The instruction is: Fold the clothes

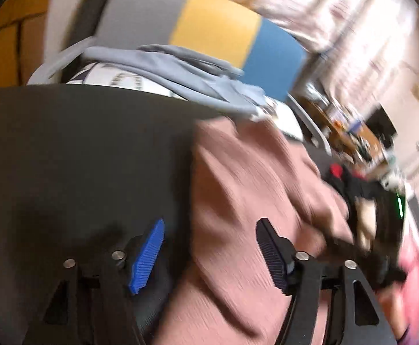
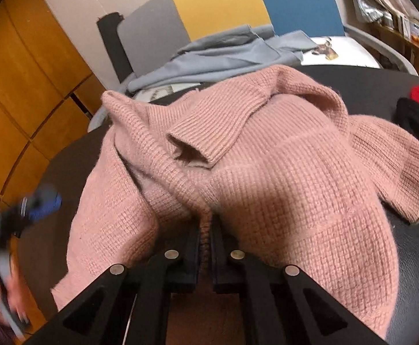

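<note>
Pink knit sweater (image 2: 267,149) is lying in a loose heap on the dark round table (image 2: 382,86), its bulk spreading away from the right gripper (image 2: 205,230) toward the far edge, one ribbed cuff (image 2: 201,135) flopped across the top. The right gripper is clenched on a fold of the near hem; knit is showing pinched between the two closed fingers. So the garment is running forward and slightly right from that grip.

Left gripper (image 1: 209,253) is hovering released, blue pads (image 1: 146,258) well apart, over the sweater's left margin where pink knit is meeting bare table. Nothing is pressed between them, though fabric is lying beneath the gap. That view is blurred, so the exact edge under it is hard to fix.

Judgement: the left hand is nearer the free left side, and a second hold there looks like the next need before any lifting or spreading.

Beyond the table, a chair with grey, yellow and blue back panels (image 2: 218,8) is holding a pale blue garment (image 2: 224,57), draped over its seat. Dark and red cloth (image 2: 416,106) is sitting at the table's right edge, content unclear.
</note>
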### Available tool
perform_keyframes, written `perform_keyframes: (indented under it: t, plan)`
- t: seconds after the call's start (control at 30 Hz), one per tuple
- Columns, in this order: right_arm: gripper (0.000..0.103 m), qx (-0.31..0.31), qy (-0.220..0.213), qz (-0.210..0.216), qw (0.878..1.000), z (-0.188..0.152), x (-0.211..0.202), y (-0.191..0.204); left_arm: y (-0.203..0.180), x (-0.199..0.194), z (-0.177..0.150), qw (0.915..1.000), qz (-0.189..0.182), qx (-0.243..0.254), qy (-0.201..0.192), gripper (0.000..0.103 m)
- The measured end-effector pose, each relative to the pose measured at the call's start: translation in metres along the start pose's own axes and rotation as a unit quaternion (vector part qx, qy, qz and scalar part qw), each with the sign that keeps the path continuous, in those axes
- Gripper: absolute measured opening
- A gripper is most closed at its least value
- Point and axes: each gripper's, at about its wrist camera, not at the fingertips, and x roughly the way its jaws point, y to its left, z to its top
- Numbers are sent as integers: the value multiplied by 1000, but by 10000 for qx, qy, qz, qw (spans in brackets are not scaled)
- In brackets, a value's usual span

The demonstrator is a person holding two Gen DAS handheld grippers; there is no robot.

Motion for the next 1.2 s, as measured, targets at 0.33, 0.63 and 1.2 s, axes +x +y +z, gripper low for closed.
perform_keyframes:
  t: [0.33, 0.63, 1.2]
  plan:
    - [3, 133, -217, 328, 9991, 0, 2, -7, 24, 103, 115, 9876, 10, -1139, 1077, 78]
    - [3, 233, -258, 473, 9983, -2, 3, -11, -26, 175, 125, 9784, 394, -472, 1975, 77]
    - [30, 218, -317, 587, 9975, 0, -6, -2, 3, 65, 123, 9961, 360, -324, 735, 6]
